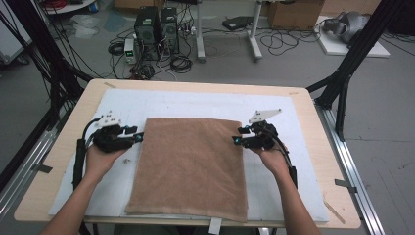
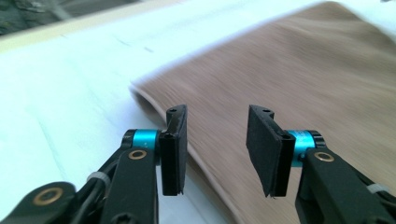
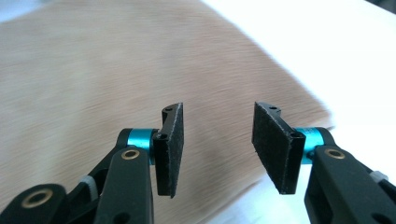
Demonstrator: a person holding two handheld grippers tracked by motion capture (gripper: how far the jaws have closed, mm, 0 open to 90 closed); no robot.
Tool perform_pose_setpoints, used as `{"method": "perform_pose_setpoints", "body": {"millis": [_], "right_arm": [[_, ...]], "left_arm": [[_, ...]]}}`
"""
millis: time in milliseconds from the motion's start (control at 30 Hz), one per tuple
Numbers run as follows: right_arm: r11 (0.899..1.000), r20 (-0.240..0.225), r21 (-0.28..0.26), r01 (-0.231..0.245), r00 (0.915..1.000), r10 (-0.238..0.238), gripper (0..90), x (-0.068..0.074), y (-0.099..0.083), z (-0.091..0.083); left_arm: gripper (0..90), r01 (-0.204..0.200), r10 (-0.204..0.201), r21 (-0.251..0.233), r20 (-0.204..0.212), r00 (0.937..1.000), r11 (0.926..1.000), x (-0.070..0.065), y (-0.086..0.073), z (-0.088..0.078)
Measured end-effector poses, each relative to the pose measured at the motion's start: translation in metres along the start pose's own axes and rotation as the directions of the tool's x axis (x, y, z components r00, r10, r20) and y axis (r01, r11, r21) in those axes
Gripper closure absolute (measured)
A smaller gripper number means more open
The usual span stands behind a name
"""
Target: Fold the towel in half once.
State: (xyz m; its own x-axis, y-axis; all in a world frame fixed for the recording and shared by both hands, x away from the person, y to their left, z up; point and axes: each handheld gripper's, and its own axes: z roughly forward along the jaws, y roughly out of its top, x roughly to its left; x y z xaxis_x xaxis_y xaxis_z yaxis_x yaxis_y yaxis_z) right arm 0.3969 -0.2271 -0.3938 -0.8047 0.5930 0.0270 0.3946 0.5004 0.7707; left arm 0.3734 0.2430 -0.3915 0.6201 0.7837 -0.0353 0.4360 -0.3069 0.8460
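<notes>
- Pointing inward at the towel's left edge, the left gripper (image 1: 138,137) has its jaws apart with nothing between the pads; its own view (image 2: 217,149) shows that gap over the brown cloth's folded edge.
- Mirroring it on the other side, the right gripper (image 1: 237,140) aims at the towel's right edge, jaws likewise apart and gripping nothing, with bare cloth past the pads in its own view (image 3: 217,149).
- Between the two grippers lies the brown towel (image 1: 191,166), flat and roughly square, its side edges just ahead of each set of fingertips.
- Under the towel and both hands spreads a white mat (image 1: 195,100).
- Beyond the mat runs the wooden table (image 1: 320,142).
</notes>
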Motion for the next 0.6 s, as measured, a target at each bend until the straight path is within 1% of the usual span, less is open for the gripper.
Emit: {"method": "perform_pose_setpoints", "body": {"millis": [33,67,100,133,167,233,267,300,333,367,400,433,467,500,533,567,600], "right_arm": [[1.0,0.024,0.012,-0.005,0.9997,0.005,52.3,-0.005,0.002,0.004],[1.0,0.05,0.02,-0.022,0.9985,0.021,51.9,-0.013,0.004,0.009],[0.999,0.063,0.022,-0.038,0.9974,0.036,51.8,-0.02,0.005,0.013],[0.998,0.075,0.028,-0.051,0.996,0.049,51.0,-0.026,0.006,0.017],[0.998,0.085,0.036,-0.061,0.9947,0.057,50.0,-0.032,0.005,0.021],[0.995,0.097,0.048,-0.09,0.9916,0.085,47.5,-0.04,0.003,0.028],[0.993,0.1,0.049,-0.11,0.9895,0.104,47.0,-0.043,0.0,0.032],[0.991,0.099,0.055,-0.119,0.9886,0.113,45.7,-0.045,-0.002,0.035],[0.989,0.099,0.069,-0.134,0.987,0.127,44.3,-0.046,-0.004,0.039],[0.985,0.096,0.087,-0.146,0.9858,0.138,44.3,-0.048,-0.007,0.043],[0.981,0.089,0.109,-0.16,0.9845,0.151,44.7,-0.049,-0.01,0.048],[0.978,0.073,0.126,-0.166,0.9847,0.158,45.2,-0.049,-0.012,0.053],[0.978,0.079,0.118,-0.17,0.9838,0.161,52.8,-0.048,-0.013,0.054],[0.978,0.051,0.107,-0.18,0.9832,0.176,67.6,-0.049,-0.012,0.053],[0.979,0.022,0.102,-0.174,0.9847,0.173,79.5,-0.048,-0.011,0.051],[0.986,0.017,0.099,-0.136,0.9907,0.135,82.9,-0.046,-0.007,0.048],[0.988,0.03,0.096,-0.121,0.9924,0.119,83.3,-0.044,-0.004,0.046]], "left_arm": [[59.1,0.012,-0.012,0.01,-0.009,0.9999,0.9999,0.005,0.005,0.009],[59.3,0.01,-0.009,0.03,-0.023,0.9997,0.9995,0.01,0.009,0.017],[59.7,0.019,-0.017,0.046,-0.035,0.9993,0.9988,0.014,0.012,0.025],[59.8,0.025,-0.023,0.046,-0.033,0.9992,0.9986,0.017,0.014,0.032],[59.9,0.033,-0.03,0.066,-0.036,0.9989,0.9973,0.02,0.014,0.04],[58.6,0.047,-0.041,0.123,-0.052,0.9978,0.9913,0.026,0.012,0.055],[56.3,0.062,-0.056,0.131,-0.055,0.997,0.9894,0.028,0.01,0.06],[54.5,0.088,-0.081,0.142,-0.055,0.9952,0.9859,0.03,0.007,0.064],[53.4,0.114,-0.107,0.153,-0.049,0.993,0.9817,0.032,0.004,0.068],[53.2,0.128,-0.122,0.17,-0.049,0.9913,0.977,0.033,0.002,0.072],[56.4,0.134,-0.128,0.186,-0.042,0.9908,0.9734,0.033,-0.001,0.075],[63.6,0.129,-0.126,0.193,-0.028,0.9916,0.9726,0.032,-0.001,0.076],[71.4,0.12,-0.119,0.186,-0.016,0.9928,0.9753,0.03,-0.001,0.076],[80.3,0.102,-0.098,0.181,-0.027,0.9948,0.9782,0.028,0.001,0.076],[86.2,0.075,-0.068,0.179,-0.044,0.9967,0.9811,0.026,0.003,0.074],[87.3,0.077,-0.071,0.166,-0.047,0.9964,0.9831,0.026,0.005,0.072],[87.6,0.079,-0.072,0.148,-0.049,0.9962,0.9859,0.027,0.006,0.068]]}}
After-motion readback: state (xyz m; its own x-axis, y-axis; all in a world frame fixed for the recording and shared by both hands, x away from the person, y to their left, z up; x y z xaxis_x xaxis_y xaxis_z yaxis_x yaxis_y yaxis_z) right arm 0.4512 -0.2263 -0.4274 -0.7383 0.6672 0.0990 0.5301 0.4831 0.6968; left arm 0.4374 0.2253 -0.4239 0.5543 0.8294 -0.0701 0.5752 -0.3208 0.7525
